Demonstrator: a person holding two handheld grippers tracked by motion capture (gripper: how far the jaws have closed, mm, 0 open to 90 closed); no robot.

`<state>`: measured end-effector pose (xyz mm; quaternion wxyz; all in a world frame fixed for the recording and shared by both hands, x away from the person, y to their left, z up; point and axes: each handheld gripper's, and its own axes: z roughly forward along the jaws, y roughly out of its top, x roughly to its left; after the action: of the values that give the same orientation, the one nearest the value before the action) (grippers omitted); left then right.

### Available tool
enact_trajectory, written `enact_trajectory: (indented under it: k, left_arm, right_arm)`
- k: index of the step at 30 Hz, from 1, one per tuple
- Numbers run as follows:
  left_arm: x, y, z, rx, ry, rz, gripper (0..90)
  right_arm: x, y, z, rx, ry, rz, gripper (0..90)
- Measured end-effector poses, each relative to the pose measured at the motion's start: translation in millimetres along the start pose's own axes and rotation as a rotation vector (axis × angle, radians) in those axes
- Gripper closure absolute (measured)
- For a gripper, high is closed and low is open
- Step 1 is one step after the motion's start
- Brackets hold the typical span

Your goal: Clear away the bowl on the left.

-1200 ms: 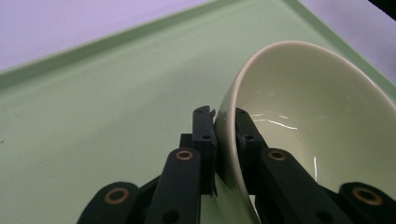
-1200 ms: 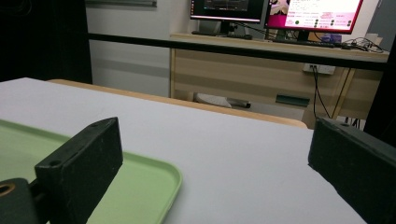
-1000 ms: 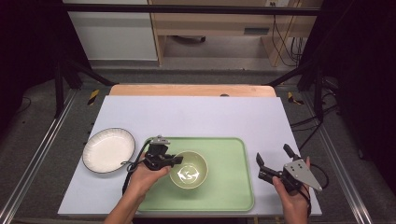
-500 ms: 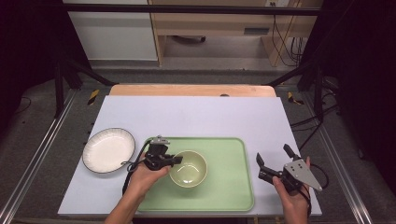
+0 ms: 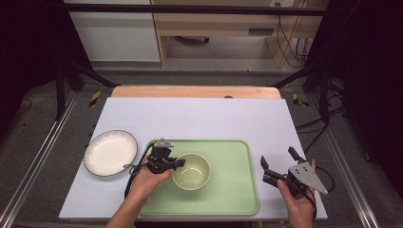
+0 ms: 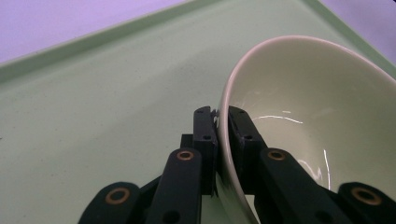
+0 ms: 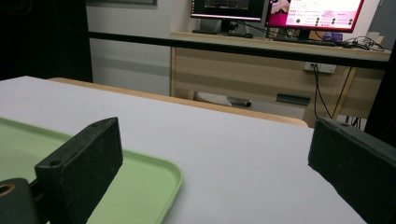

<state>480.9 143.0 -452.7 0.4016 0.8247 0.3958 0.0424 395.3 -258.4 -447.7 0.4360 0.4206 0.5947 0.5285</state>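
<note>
A pale green bowl (image 5: pixel 191 171) rests on the green tray (image 5: pixel 233 190) near its left middle. My left gripper (image 5: pixel 178 163) is shut on the bowl's left rim, one jaw inside and one outside. In the left gripper view the bowl (image 6: pixel 308 116) rim sits pinched between the black fingers (image 6: pixel 204 135) of the left gripper (image 6: pixel 219 122), over the tray (image 6: pixel 93 107). My right gripper (image 5: pixel 277 160) is open just right of the tray, held above the mat with nothing between its jaws. Its wide-spread fingers (image 7: pixel 79 163) frame the tray corner (image 7: pixel 154 182).
A white plate (image 5: pixel 110 152) lies on the light mat (image 5: pixel 214 118) left of the tray. The table's wooden far edge (image 5: pixel 195 91) lies beyond the mat. Black frame legs and cables stand around the table; a desk with monitors (image 7: pixel 275 11) is behind.
The bowl has shifted slightly with my left gripper still clamped on its rim. The right gripper has stayed in place.
</note>
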Motion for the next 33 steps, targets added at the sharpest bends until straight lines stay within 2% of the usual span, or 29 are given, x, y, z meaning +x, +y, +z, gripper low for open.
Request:
enact_trajectory:
  k: [4,6,10,21,25,29,33]
  left_arm:
    - [-0.6,-0.3,-0.2,-0.002,0.006,0.008,82.7]
    - [-1.0,-0.1,-2.0,-0.025,0.01,0.013,82.1]
    - [-0.5,1.5,-8.1,-0.051,0.022,0.039,74.5]
    - [-6.4,4.5,-12.6,-0.09,0.046,0.117,48.0]
    - [-6.8,6.7,-16.8,-0.127,0.05,0.129,39.5]
    - [-6.8,8.1,-19.8,-0.175,0.052,0.132,24.3]
    - [-7.7,9.8,-22.4,-0.213,0.02,0.138,7.3]
  right_arm:
    - [-0.1,-0.1,0.1,0.0,0.0,0.002,3.3]
    - [-0.2,0.0,-0.1,-0.001,0.0,0.002,3.3]
    - [-0.3,-0.1,-0.1,-0.001,0.0,0.003,3.3]
    - [0.1,-0.2,0.1,0.003,0.001,0.003,3.3]
    - [0.0,-0.2,0.1,0.002,0.002,0.002,3.3]
    - [-0.1,-0.3,0.2,0.002,0.002,0.004,3.3]
    - [0.1,-0.1,0.0,0.001,0.002,0.005,3.3]
